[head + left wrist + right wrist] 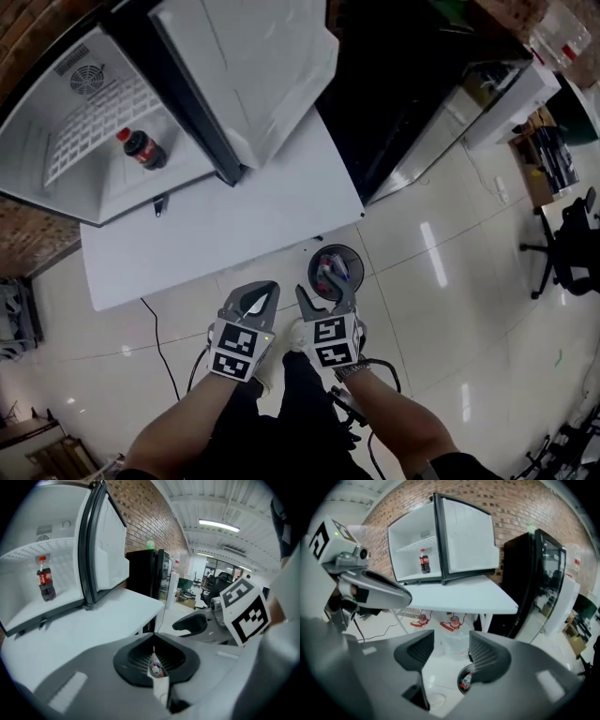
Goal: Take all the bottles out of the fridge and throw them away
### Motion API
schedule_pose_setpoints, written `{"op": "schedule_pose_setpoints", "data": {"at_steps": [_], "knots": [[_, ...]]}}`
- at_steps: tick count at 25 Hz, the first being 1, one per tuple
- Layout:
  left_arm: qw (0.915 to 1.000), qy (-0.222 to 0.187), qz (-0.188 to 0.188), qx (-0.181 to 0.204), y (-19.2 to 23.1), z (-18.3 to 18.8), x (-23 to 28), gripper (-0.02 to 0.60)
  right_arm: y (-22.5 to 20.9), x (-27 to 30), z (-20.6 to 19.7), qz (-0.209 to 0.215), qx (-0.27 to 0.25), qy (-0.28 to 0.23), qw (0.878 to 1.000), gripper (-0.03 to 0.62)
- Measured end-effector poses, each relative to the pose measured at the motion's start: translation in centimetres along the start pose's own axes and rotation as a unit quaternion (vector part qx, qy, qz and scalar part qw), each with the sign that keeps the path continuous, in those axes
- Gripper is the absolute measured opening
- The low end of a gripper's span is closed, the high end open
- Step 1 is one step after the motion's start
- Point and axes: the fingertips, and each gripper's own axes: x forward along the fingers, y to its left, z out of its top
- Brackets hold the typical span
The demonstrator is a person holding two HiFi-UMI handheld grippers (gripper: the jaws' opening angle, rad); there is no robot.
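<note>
My left tongs [154, 654] are closed: the two dark ribbed pads [133, 660] meet with only a thin slit between them and hold nothing. My right tongs [449, 649] stand wide apart and empty. Just above both tongs in the head view, on the glossy tile floor [450, 281], is a round black waste bin [357, 267] with a red-capped bottle [323, 272] inside. Higher in the frame, a flat white table [225, 234] carries the small white fridge [56, 178] at the upper left, with its door [253, 66] open. The cola bottle [142, 148] stands upright inside, under the wire shelf [89, 122], red cap up and long axis vertical. Clear water jugs [452, 641] stand under the table. A tall black fridge [412, 84] is to the right of the table.
</note>
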Motion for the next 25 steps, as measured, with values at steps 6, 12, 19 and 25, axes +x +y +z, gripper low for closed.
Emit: {"op": "schedule_pose_setpoints", "data": {"at_steps": [6, 12, 19, 25], "knots": [[0.9971, -0.054, 0.052, -0.012, 4.4, 2.0, -5.5, 0.005, 5.0, -0.5, 6.3, 0.031, -0.054, -0.036, 0.997, 0.235], [0.9908, -0.089, 0.097, -0.031, 9.7, 3.4, -10.6, 0.003, 9.2, 0.3, 12.2, 0.051, -0.095, -0.071, 0.992, 0.236], [0.9854, -0.119, 0.117, -0.033, 15.3, 5.0, -15.4, 0.003, 13.7, 2.2, 19.9, 0.056, -0.129, -0.104, 0.985, 0.238], [0.9839, -0.132, 0.118, -0.025, 20.0, 5.9, -18.3, 0.003, 17.0, 5.4, 25.9, 0.060, -0.133, -0.118, 0.982, 0.266]]}}
